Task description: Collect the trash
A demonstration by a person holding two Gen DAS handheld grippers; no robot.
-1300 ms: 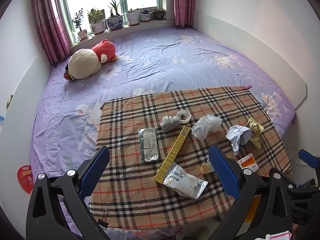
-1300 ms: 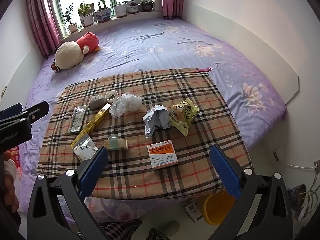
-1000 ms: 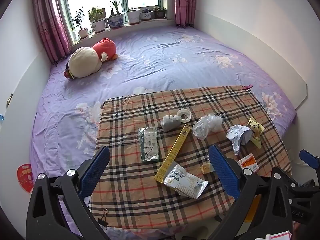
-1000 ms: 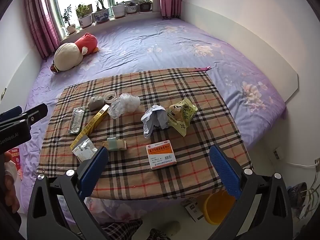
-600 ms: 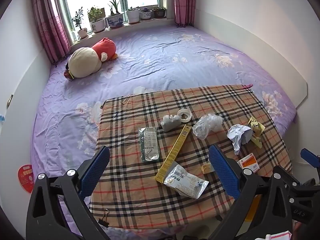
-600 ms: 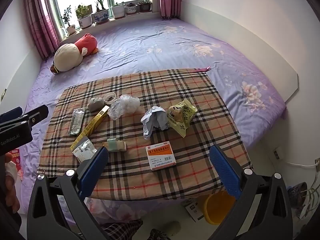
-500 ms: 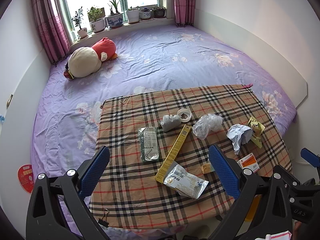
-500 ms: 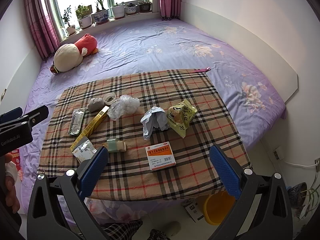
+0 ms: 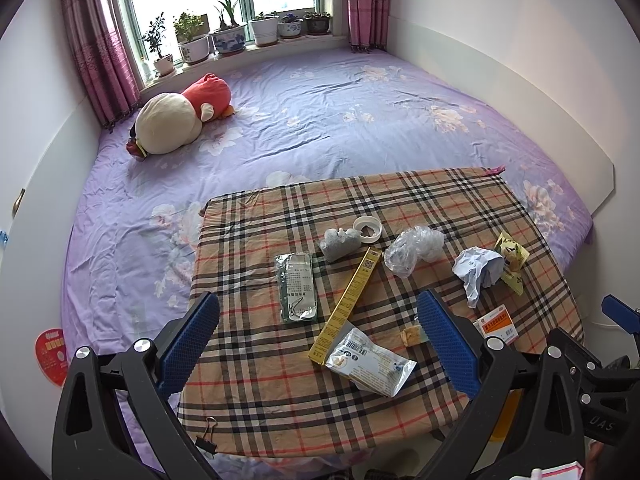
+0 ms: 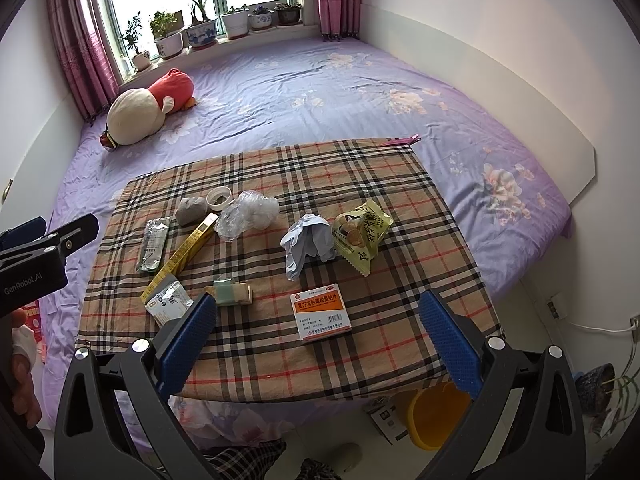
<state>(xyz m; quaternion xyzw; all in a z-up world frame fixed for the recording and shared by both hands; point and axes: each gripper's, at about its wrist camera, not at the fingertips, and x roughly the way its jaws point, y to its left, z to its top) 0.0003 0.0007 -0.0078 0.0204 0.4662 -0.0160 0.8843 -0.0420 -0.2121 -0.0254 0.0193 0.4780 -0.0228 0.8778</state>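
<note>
Trash lies scattered on a plaid cloth (image 9: 440,196) (image 10: 360,168) spread over the bed's near end. An orange-and-white medicine box (image 10: 322,311) (image 9: 498,324) sits nearest my right gripper (image 10: 316,328), which hangs open above the cloth's front edge. Behind it are crumpled paper (image 10: 308,240) (image 9: 478,270), a yellow snack wrapper (image 10: 362,236) and a clear plastic bag (image 10: 248,212) (image 9: 414,248). My left gripper (image 9: 318,332) is open over a long yellow box (image 9: 350,300), a silver pouch (image 9: 370,362) and a foil packet (image 9: 298,286). Neither gripper holds anything.
An orange bin (image 10: 434,414) stands on the floor under the cloth's front right corner. A grey lump (image 9: 338,242) and a tape ring (image 9: 367,226) lie farther back. A plush toy (image 9: 180,120) rests on the purple bedsheet (image 9: 360,120); potted plants line the windowsill.
Both cameras have drifted only slightly; the medicine box has slid a little lower in the right wrist view. Both grippers stay open and nothing on the cloth has moved.
</note>
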